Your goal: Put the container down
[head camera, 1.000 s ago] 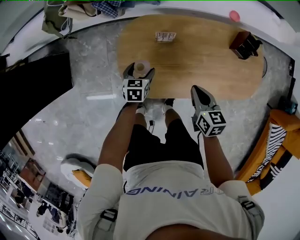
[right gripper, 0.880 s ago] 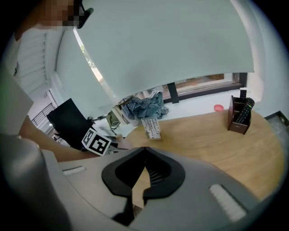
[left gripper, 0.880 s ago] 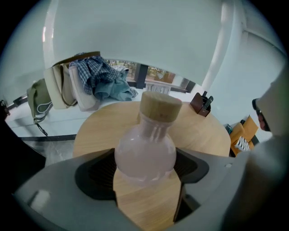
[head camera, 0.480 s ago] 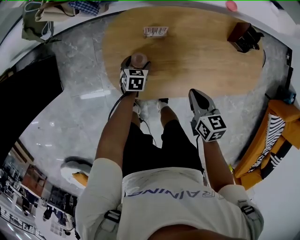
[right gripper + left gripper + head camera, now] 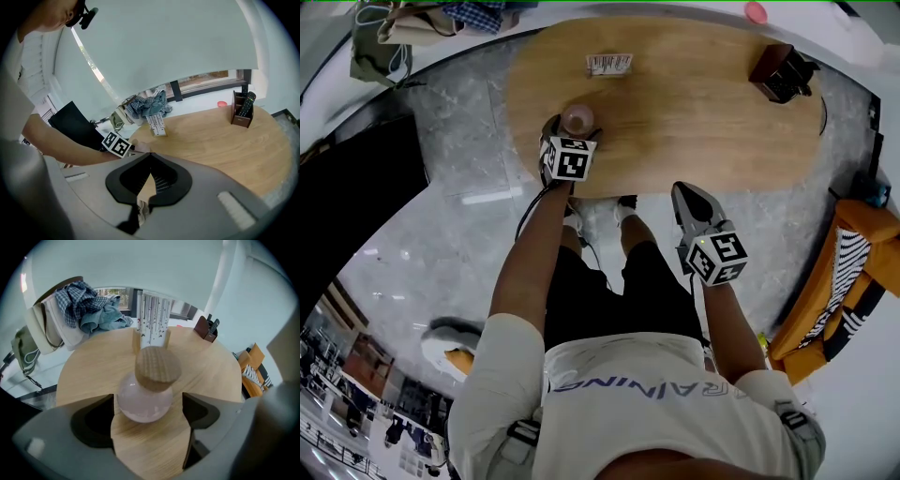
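Note:
A round, pale pink glass container with a cork lid stands upright on the oval wooden table, near its front left edge. My left gripper is around the container. Its jaws are opening, and a gap shows between the right pad and the glass. My right gripper hangs off the table's front edge, over the floor. Its jaws are shut with nothing in them.
A card stand with printed strips sits at the table's far side and a brown remote holder at its far right. Clothes and a bag lie beyond the far left. An orange chair with a striped cushion stands at the right.
The left gripper has carried the container a little further in over the table and stopped there. Between half a second ago and now it hardly moves. The right gripper stays put.

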